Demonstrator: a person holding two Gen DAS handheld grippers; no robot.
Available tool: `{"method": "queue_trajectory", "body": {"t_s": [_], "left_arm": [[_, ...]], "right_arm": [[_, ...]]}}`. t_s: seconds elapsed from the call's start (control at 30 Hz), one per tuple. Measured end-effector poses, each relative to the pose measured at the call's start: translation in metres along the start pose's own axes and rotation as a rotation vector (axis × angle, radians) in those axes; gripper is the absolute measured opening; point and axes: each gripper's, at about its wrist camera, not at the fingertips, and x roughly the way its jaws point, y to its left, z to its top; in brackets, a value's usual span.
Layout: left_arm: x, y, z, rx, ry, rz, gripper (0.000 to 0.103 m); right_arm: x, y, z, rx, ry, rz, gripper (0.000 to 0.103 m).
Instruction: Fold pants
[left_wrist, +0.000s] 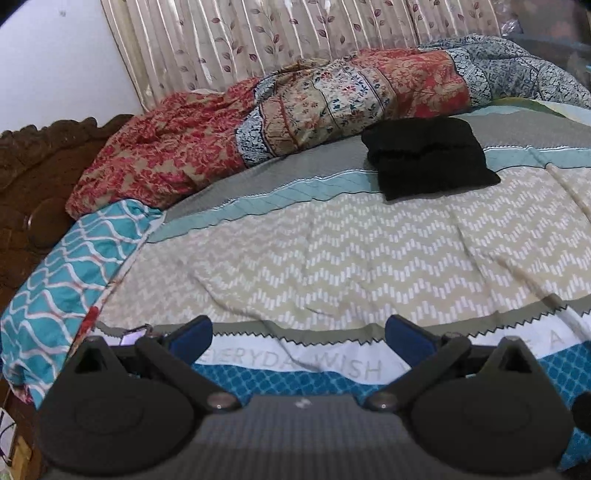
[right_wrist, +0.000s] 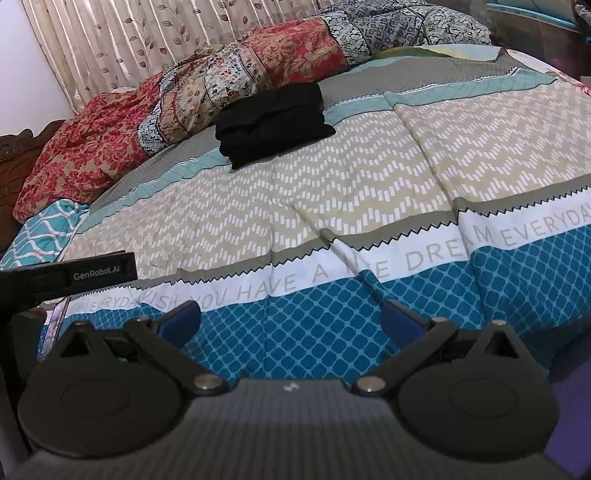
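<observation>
Pants look pretty much folded already, both my grippers empty

Bedspread (right_wrist: 369, 177) is huge; black pants (right_wrist: 271, 123) sit as a squared bundle far across it, near the rumpled quilt (left_wrist: 258, 122). Left gripper (left_wrist: 297, 334) and right gripper (right_wrist: 290, 321) both spread wide. I'd only press down loose edges.
</observation>
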Motion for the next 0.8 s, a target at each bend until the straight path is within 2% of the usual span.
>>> {"method": "queue_trajectory", "body": {"t_s": [0.4, 0.8], "left_arm": [[0.003, 0.009, 0.002, -0.015, 0.008, 0.011, 0.103], [-0.001, 0.020, 0.003, -0.056, 0.027, -0.021, 0.103]], "right_arm": [[-0.001, 0.001, 0.001, 0.000, 0.004, 0.010, 0.103], [-0.004, 0.002, 0.001, -0.003, 0.000, 0.019, 0.103]]}}
